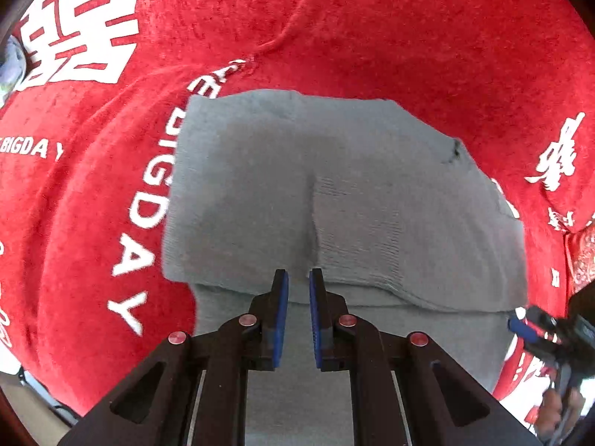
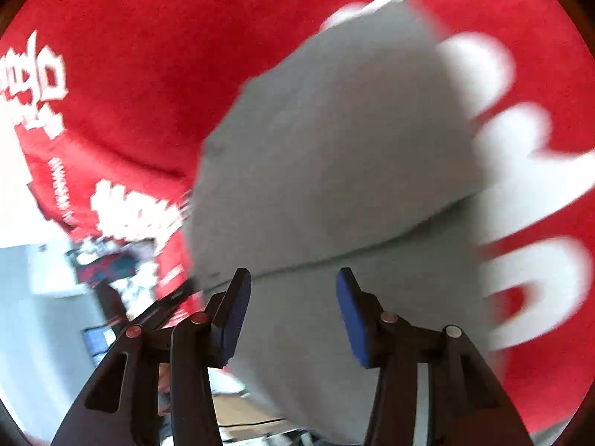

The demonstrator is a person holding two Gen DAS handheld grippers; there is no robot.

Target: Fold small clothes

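A grey knitted garment (image 1: 297,186) lies folded on a red cloth with white lettering (image 1: 409,37). Its upper layer ends in a fold edge just beyond my left gripper (image 1: 298,278), and a lower layer (image 1: 297,338) runs on beneath the fingers. The left gripper's blue pads stand a narrow gap apart above the garment, holding nothing. My right gripper (image 2: 293,278) is open wide over the same garment (image 2: 334,148), at its near layer, with nothing between its pads. The right wrist view is blurred. The right gripper's blue pad (image 1: 520,325) shows at the right edge of the left wrist view.
The red cloth (image 2: 130,74) covers the whole work surface and is creased behind the garment. It drops off at the left of the right wrist view, where a pale wall (image 2: 22,297) and blurred dark items show. A hand (image 1: 557,412) holds the right gripper.
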